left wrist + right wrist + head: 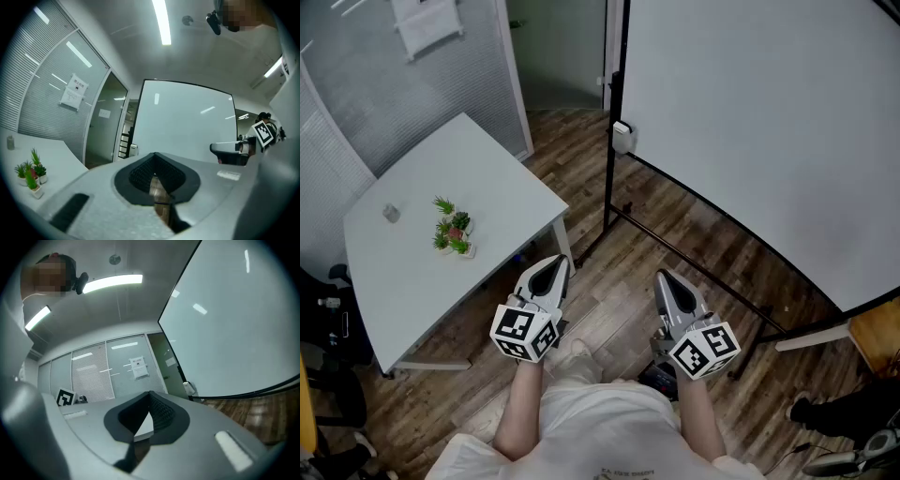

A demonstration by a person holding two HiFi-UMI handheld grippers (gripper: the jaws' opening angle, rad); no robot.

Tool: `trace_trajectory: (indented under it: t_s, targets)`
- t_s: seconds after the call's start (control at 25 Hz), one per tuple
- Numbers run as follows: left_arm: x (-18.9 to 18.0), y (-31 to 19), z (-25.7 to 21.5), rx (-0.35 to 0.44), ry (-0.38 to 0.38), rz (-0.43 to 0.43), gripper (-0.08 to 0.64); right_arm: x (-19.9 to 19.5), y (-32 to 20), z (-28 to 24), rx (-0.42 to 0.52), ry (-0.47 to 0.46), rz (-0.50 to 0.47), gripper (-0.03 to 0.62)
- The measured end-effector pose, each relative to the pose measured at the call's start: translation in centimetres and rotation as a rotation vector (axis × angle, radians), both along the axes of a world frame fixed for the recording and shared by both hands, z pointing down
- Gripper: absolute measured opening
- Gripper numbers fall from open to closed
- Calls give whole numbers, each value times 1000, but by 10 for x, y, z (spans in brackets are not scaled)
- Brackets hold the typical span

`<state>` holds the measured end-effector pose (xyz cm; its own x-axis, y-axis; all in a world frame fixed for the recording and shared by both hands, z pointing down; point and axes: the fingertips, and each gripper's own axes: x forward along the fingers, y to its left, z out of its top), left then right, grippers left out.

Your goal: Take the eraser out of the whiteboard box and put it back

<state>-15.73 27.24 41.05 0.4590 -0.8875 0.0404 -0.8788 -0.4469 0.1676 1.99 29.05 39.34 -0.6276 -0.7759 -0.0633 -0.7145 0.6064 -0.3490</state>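
My two grippers are held level in front of the person's body, over the wood floor. The left gripper (553,268) (156,177) is shut with nothing between its jaws. The right gripper (667,280) (149,414) is likewise shut and empty. A large whiteboard (750,122) on a black frame stands ahead to the right. A small white box (622,137) (134,149) (188,387) hangs on the frame's left post, well ahead of both grippers. No eraser shows in any view; the box's inside is hidden.
A white table (412,272) stands at the left with small potted plants (452,230) and a small grey object (391,213). The whiteboard's stand foot (811,336) reaches across the floor at the right. Dark chairs sit at the far left edge.
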Motion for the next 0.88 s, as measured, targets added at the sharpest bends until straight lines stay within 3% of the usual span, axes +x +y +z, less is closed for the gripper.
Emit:
trace_trajectory:
  t_s: [0.56, 0.6, 0.64, 0.72, 0.76, 0.88]
  targets:
    - [2, 28, -13, 32, -1, -8, 17, -12, 26, -5, 17, 12, -1, 11]
    - [3, 29, -11, 28, -4, -8, 40, -13, 27, -5, 9, 0, -17, 12]
    - [6, 30, -8, 12, -4, 0, 111, -17, 29, -4, -8, -4, -44, 16]
    - [13, 30, 0, -37, -3, 29, 339, -24, 30, 0, -41, 36, -81, 328]
    - [16, 31, 3, -49, -2, 44, 396, -25, 29, 2, -40, 71, -71, 342]
    - [30, 37, -2, -12, -14, 83, 437, -21, 30, 3, -26, 124, -45, 342]
